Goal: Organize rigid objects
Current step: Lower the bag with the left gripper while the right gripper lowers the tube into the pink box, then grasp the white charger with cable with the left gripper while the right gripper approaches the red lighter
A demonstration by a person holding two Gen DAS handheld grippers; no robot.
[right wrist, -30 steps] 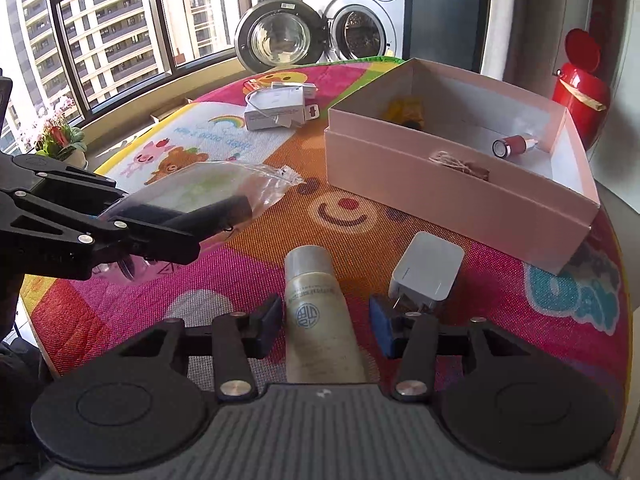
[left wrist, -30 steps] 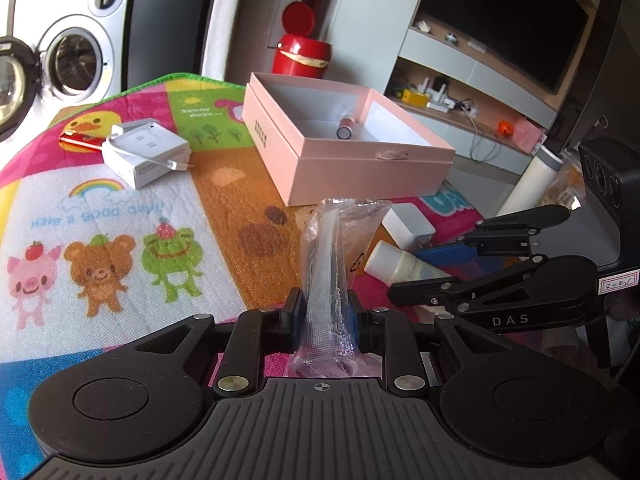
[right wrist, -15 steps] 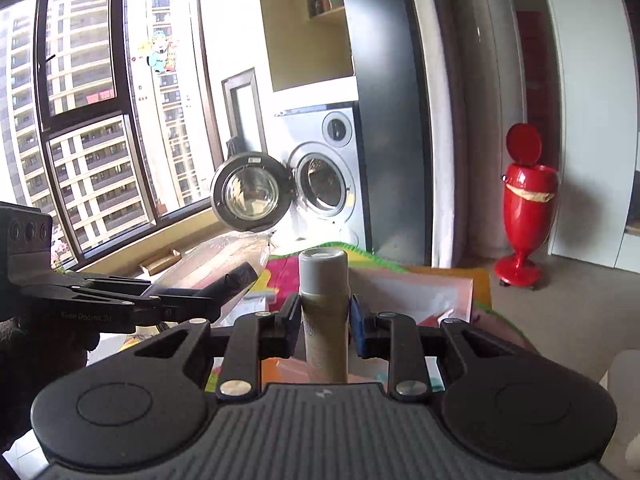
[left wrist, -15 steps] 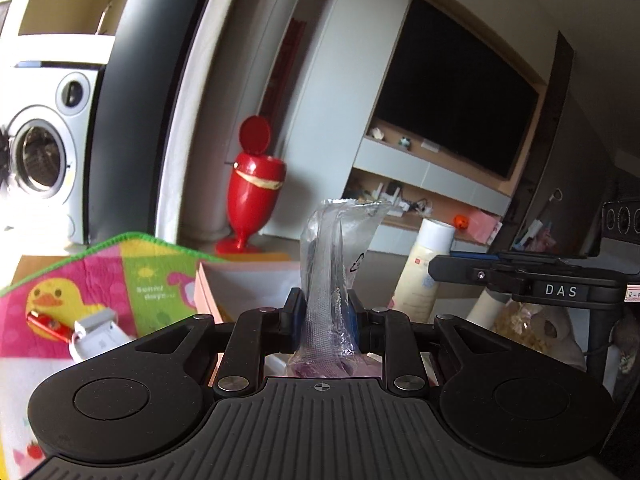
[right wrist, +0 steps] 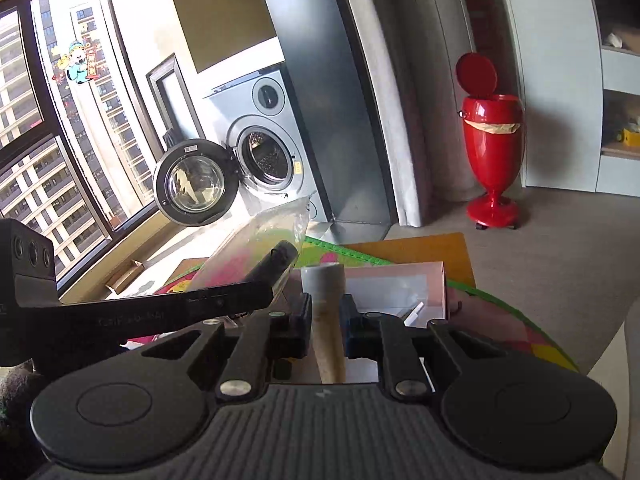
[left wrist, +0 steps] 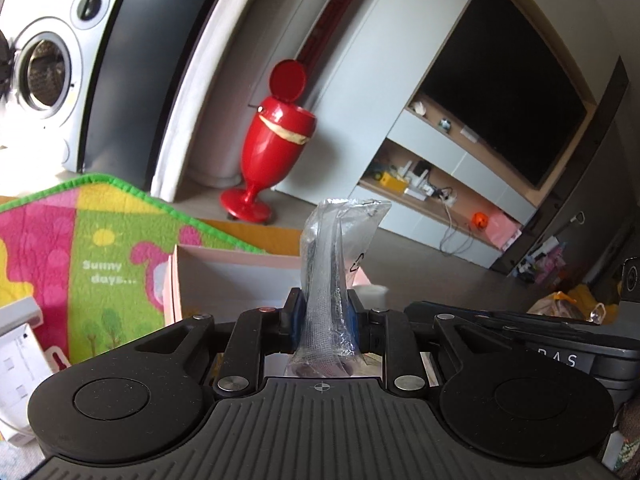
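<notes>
Meanwhile, left of the pink box point(left wrist: 240, 280), the left gripper point(left wrist: 323, 312) is clamped on a clear plastic bag point(left wrist: 340, 256) with something dark inside; above the box's near side, the right gripper point(right wrist: 326, 320) pinches a white bottle point(right wrist: 326, 312). Neither is in the box yet; a white carton point(left wrist: 18, 344) waits on the desk.

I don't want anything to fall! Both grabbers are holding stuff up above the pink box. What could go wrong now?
The left gripper pinches only the floppy plastic bag; the dark thing inside might slide or swing. The right gripper holds the smooth bottle low down, so it might tip or slip. The grippers are close and might bump over the pink box.
</notes>
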